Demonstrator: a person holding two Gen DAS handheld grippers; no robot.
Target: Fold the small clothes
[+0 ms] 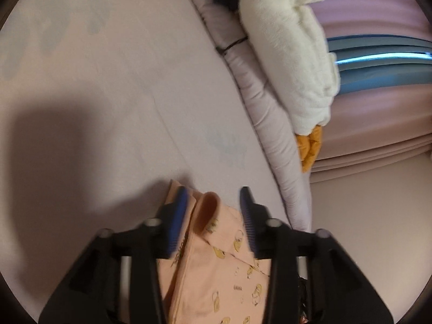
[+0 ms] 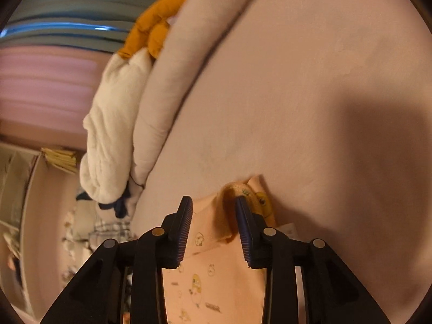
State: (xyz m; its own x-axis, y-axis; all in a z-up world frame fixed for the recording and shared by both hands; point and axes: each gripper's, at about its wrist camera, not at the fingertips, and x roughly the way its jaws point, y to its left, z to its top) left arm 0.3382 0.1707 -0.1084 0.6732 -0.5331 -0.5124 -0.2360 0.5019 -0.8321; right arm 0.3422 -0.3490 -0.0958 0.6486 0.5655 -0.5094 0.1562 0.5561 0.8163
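Left wrist view: we see the left gripper (image 1: 214,197) low in the picture, its two black fingers with blue ribbed pads spread apart, and between them lies the peach garment (image 1: 216,270) with small yellow cartoon prints. A rolled fold of the cloth stands up between the pads, close to the left pad, but we do not see either pad pressing on it, so we read the jaws as spread and not pinching. The garment rests on the pale pink bedsheet (image 1: 121,94), which fills most of this view; a dark shadow lies over the sheet at the left. Along the right side of the sheet runs a long rolled blanket (image 1: 259,102) of the same pale colour, and against it lies a white plush toy (image 1: 291,48) with orange feet. Behind the toy there are pink and blue stripes, too blurred for us to say what they are. In the right wrist view we see the right gripper (image 2: 213,202), also with its jaws spread. The same peach garment (image 2: 213,283) lies under and between its fingers, and a raised fold of the cloth, with a yellow print, stands just beside the right pad; whether the pad touches it we cannot tell. The plush toy (image 2: 113,124) and the rolled blanket (image 2: 172,75) are at the left here, and the bedsheet (image 2: 324,81) is at the right.
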